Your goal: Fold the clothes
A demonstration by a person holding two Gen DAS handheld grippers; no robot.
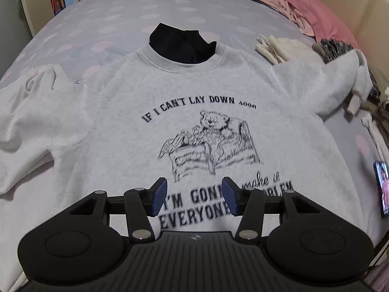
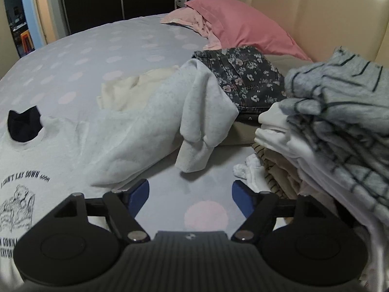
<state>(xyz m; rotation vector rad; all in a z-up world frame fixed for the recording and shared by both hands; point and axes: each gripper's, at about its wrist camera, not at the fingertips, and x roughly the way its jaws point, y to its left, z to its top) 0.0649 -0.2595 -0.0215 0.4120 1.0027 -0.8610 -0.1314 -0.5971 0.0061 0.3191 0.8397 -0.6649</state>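
The left gripper [image 1: 194, 196] hovers over the lower chest of a pale grey sweatshirt [image 1: 121, 126], its blue-padded fingers [image 1: 160, 196] standing apart with nothing between them but the dark printed lettering beneath. The right gripper [image 2: 190, 198] hangs over bare bedspread [image 2: 97, 48] just off the garment's side, its jaws spread wide and empty above a pink dot in the fabric.

The sweatshirt lies face up and spread flat across the middle of the bed, collar pointing away, a drawing of a bear in bed [image 1: 211, 143] at its centre. One sleeve [image 1: 31, 112] sprawls in soft folds toward the left edge of the left wrist view. The other sleeve [image 2: 194, 112] runs out toward the heaped laundry, rises over it and droops back down, its ribbed cuff just above the spread. A dark navy garment [image 1: 182, 43] lies beside the collar and shows through the neck opening.

Beyond that sleeve rest a cream garment [image 2: 136, 85] and a floral dark denim piece [image 2: 243, 77]. A stack of clothes topped by a grey striped knit [image 2: 340, 112] looms close at the right of the right wrist view. Farther back, a pink pillow [image 2: 243, 24] leans against a cream padded headboard [image 2: 316, 12].
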